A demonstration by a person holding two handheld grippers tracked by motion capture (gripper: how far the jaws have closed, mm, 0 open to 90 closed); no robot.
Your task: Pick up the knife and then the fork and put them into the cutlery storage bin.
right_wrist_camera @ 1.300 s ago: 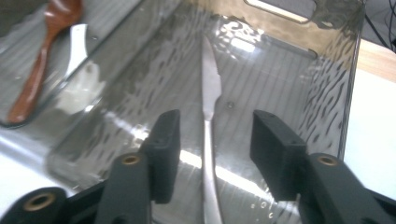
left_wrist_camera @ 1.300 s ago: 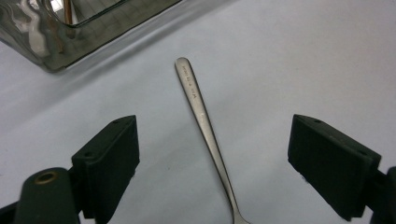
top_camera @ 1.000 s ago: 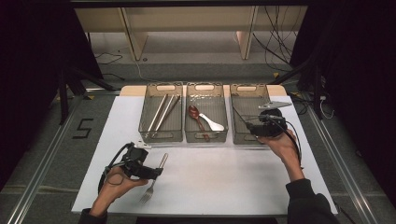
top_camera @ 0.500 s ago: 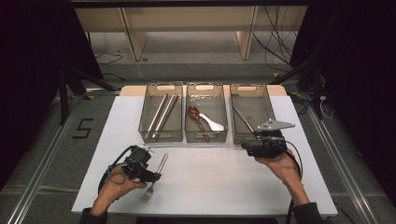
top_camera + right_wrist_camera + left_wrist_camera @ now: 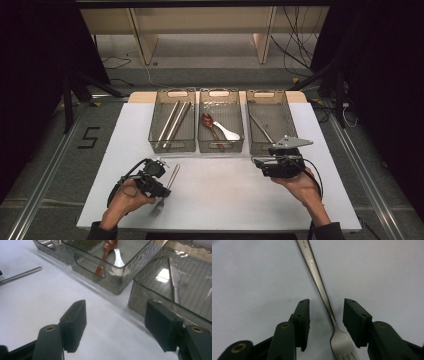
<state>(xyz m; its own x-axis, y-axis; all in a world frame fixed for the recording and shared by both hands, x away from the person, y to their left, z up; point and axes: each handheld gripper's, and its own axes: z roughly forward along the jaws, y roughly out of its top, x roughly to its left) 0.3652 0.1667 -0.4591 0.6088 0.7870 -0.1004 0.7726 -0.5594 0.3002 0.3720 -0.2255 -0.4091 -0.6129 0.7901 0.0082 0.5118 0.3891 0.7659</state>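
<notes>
- Closing on the fork [image 5: 325, 300], our left gripper [image 5: 325, 323] has just been narrowing its jaws; the neck lies between the pads, which do not yet press it.
- We find the fork flat on the desk [image 5: 225, 192] near its front-left corner, tines toward the front edge.
- We judge it stiff, light, smooth steel, likely to slip or pivot; the narrow neck just above the tines looks the surest hold.
- Lying flush, it leaves little room under it, so the pads must skim the desk.
- Our right gripper [image 5: 115, 322] hangs wide and empty before the right bin [image 5: 270, 120], which holds a knife [image 5: 175, 280].
- The middle bin [image 5: 221, 125] holds spoons; nothing blocks the fork.
</notes>
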